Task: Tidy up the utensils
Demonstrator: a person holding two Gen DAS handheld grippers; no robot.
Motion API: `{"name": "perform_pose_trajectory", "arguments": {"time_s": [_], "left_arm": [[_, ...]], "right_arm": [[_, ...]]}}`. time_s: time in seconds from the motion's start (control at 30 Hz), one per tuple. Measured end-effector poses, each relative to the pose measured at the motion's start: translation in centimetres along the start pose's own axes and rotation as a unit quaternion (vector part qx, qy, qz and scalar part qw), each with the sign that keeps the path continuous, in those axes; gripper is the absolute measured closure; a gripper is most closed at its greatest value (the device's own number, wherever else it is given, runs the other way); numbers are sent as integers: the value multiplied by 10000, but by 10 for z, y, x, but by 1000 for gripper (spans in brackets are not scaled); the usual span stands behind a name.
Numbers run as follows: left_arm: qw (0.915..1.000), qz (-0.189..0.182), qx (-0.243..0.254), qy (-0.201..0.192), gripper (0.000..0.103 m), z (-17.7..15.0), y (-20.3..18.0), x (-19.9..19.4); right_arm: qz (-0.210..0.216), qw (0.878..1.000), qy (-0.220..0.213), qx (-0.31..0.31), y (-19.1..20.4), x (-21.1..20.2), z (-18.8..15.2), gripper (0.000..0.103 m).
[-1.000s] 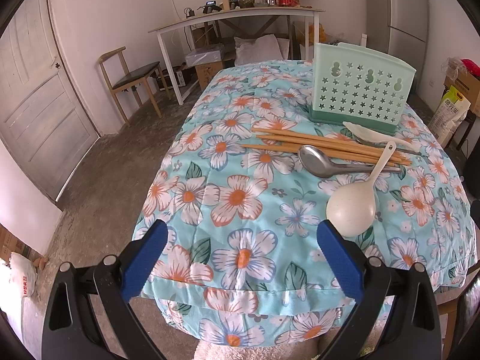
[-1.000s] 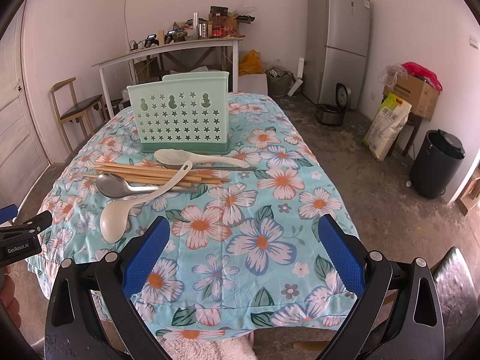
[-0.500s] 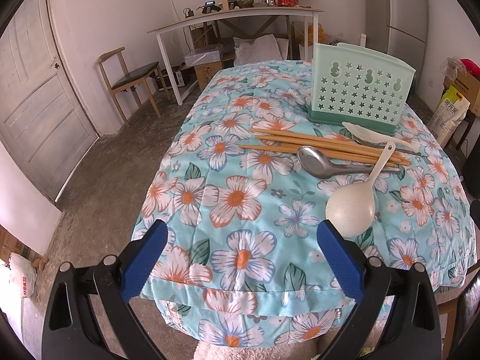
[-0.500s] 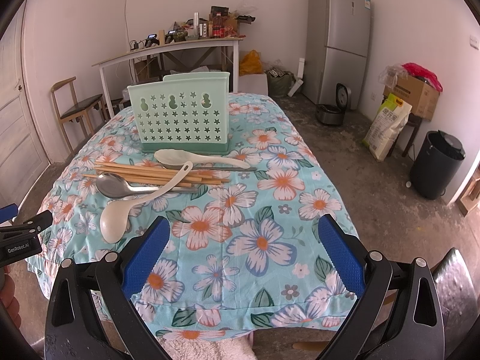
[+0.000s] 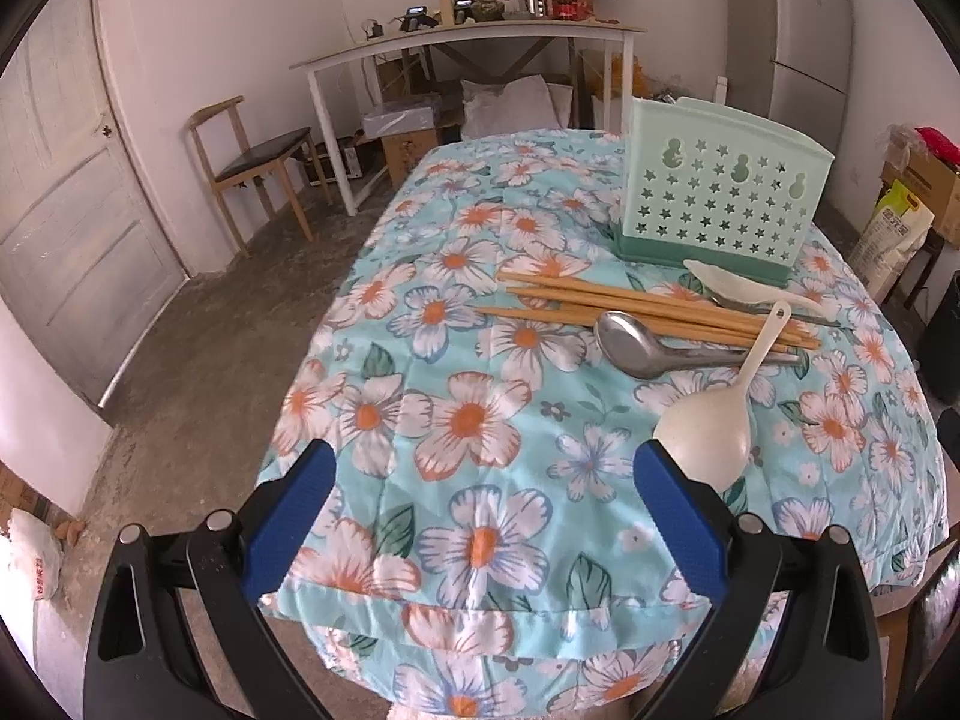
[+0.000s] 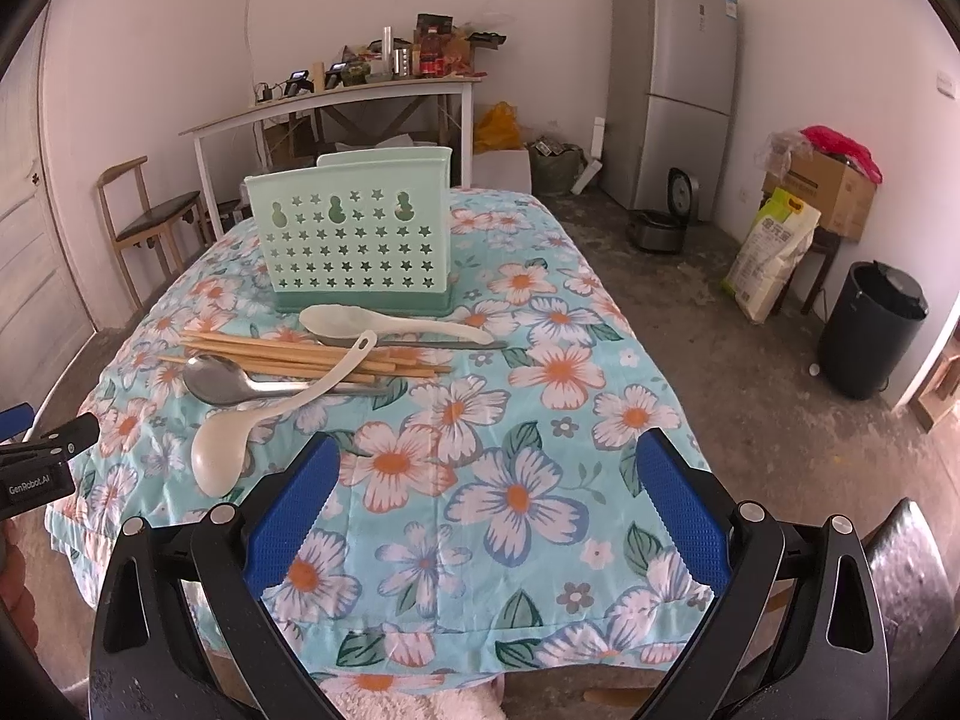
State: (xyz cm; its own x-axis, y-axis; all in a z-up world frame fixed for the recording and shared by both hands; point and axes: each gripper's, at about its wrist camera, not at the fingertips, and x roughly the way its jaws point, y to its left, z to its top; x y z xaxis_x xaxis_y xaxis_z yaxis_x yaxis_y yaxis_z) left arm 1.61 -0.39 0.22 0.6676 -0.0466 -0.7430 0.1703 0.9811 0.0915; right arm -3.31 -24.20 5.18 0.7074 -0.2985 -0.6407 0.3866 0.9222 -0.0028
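Observation:
A mint green utensil holder [image 5: 723, 207] [image 6: 357, 240] stands upright on the floral table [image 5: 480, 420] [image 6: 540, 450]. In front of it lie several wooden chopsticks [image 5: 606, 300] [image 6: 288, 351], a metal spoon [image 5: 636, 348] [image 6: 222, 381], a cream ladle [image 5: 711, 426] [image 6: 225, 450] and a white spoon [image 5: 738, 288] [image 6: 360, 321]. My left gripper [image 5: 480, 468] is open and empty at the table's near edge, left of the ladle bowl. My right gripper [image 6: 489, 462] is open and empty, to the right of the utensils.
The left gripper's body [image 6: 36, 462] shows at the left edge of the right wrist view. Around the table are a wooden chair [image 5: 258, 162], a white side table [image 5: 468, 42], a fridge [image 6: 672, 84], a black bin [image 6: 873, 330] and boxes [image 6: 834, 192].

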Motion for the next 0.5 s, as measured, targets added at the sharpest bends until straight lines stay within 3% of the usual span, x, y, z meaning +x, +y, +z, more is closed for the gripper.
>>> {"name": "perform_pose_trajectory", "arguments": {"time_s": [0.17,0.3,0.4,0.5], "left_arm": [[9990,-374,128,223,6,4,-3,18],[9980,-454,161,400,6,7,-4,37],[9941,-932,135,530,6,10,0,51],[9843,-1671,-175,536,6,14,7,60]], "right_arm": [[-57,9999,-119,-8,1,6,1,8],[3,9992,-394,23,3,9,4,8],[357,9983,-447,-121,9,17,5,8],[691,9969,-288,-253,21,31,8,8]]}}
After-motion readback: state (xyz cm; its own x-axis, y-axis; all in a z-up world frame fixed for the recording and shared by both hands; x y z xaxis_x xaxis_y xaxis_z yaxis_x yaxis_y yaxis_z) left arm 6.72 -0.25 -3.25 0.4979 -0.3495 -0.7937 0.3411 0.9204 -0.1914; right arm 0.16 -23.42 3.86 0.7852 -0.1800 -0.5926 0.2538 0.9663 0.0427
